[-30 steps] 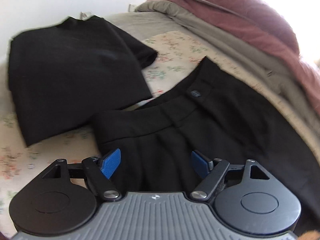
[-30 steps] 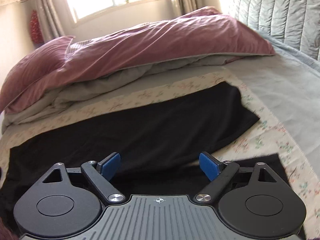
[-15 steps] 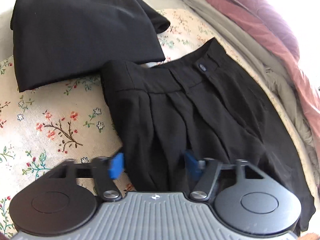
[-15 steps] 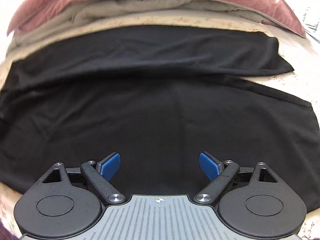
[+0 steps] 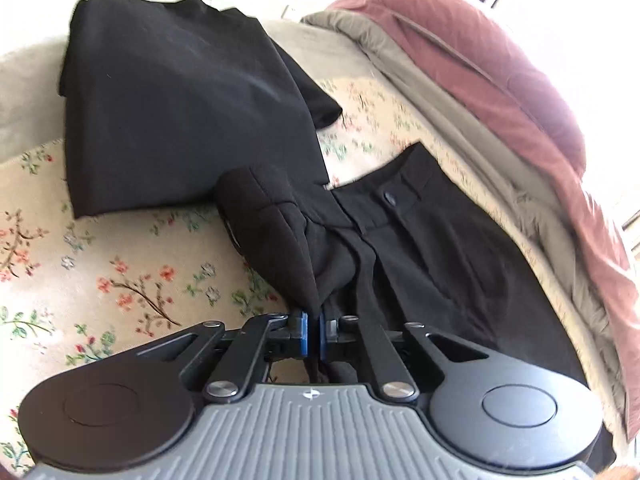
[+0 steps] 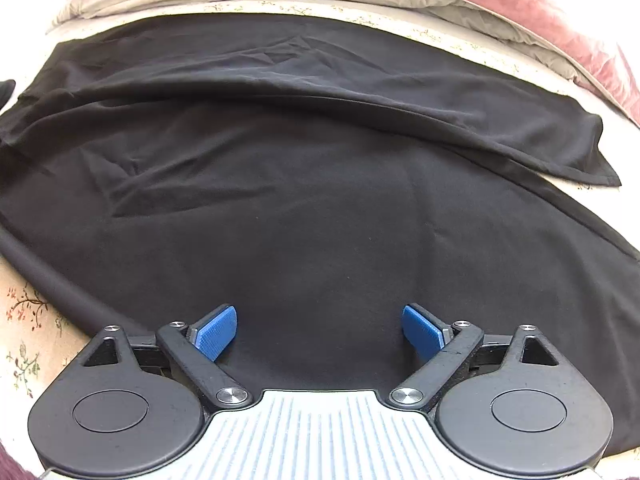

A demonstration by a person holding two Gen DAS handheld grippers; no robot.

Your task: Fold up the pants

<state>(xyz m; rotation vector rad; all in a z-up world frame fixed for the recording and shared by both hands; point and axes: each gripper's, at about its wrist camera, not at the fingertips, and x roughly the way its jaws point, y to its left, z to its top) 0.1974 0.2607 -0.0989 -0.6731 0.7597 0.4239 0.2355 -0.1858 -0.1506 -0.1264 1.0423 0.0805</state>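
Pants (image 5: 420, 248) pinched in left tongs (image 5: 313, 330)

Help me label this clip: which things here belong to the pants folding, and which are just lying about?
In the job: pants; left gripper, shut on the near waist edge; right gripper, open over the legs.

Lying about: folded black garment, maroon duvet, grey blanket, floral sheet.

Daylight is flooding both fisheye views, blowing out the upper right corner above the maroon duvet (image 5: 500, 80). Edges are bending and softening. The black pants (image 6: 320, 200) are swallowing detail, showing only faint crease highlights.
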